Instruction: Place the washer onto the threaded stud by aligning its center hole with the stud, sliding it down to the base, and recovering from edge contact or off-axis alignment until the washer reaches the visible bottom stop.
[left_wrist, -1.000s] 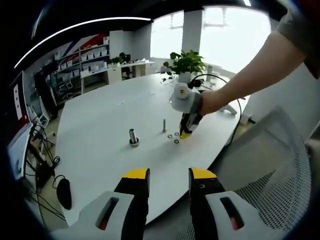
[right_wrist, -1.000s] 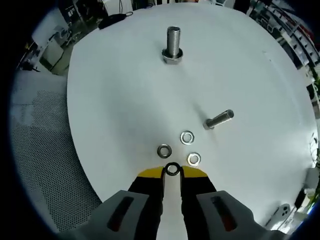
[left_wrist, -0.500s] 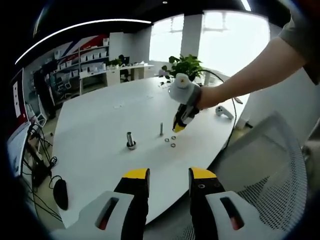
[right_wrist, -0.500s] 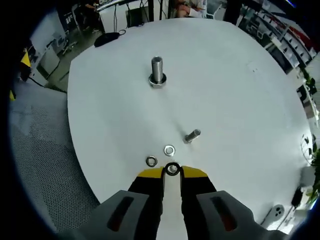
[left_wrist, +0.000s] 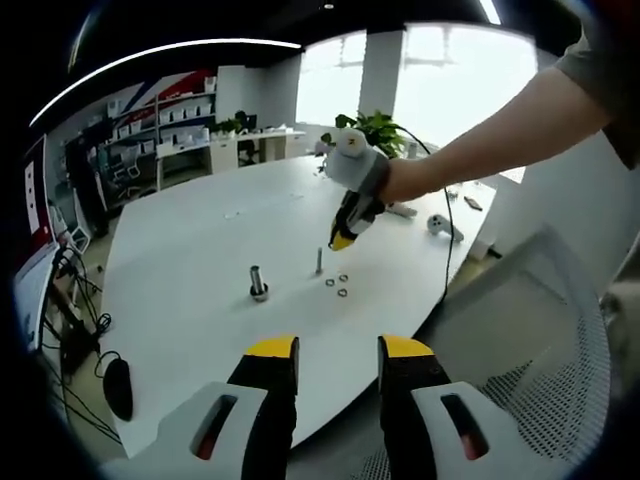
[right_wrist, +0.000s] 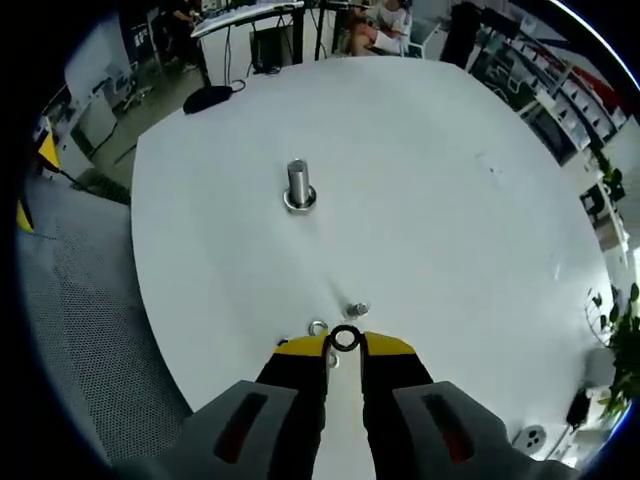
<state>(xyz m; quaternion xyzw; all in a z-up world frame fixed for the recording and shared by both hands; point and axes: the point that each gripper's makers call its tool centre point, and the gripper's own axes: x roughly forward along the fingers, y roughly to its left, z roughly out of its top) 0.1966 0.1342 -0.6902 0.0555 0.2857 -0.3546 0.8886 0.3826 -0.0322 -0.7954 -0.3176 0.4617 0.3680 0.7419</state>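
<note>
Above a white oval table (right_wrist: 450, 200), the right gripper (right_wrist: 345, 347), yellow-tipped, pinching a small dark metal ring washer (right_wrist: 345, 338) between nearly closed jaws, held in the air over the tabletop. Just below the tips, a slim upright threaded steel stud (right_wrist: 357, 309) seen nearly end-on, with a loose silver washer (right_wrist: 317, 327) lying beside it. Farther across the table, well apart, a thicker upright steel bolt (right_wrist: 298, 186) standing on its hexagonal head.

From the left gripper view, the same right gripper (left_wrist: 341, 240) hanging over the slim stud (left_wrist: 319, 262), carried by a person's bare forearm (left_wrist: 480, 140) reaching in from the right; two loose washers (left_wrist: 337, 286) just beside the stud's base, the thick bolt (left_wrist: 258, 282) nearby. The left gripper (left_wrist: 337, 352) hovering off the table edge (left_wrist: 250, 400), jaws parted by a moderate gap with nothing between them. Beyond the table, a potted green plant (left_wrist: 375, 127).
</note>
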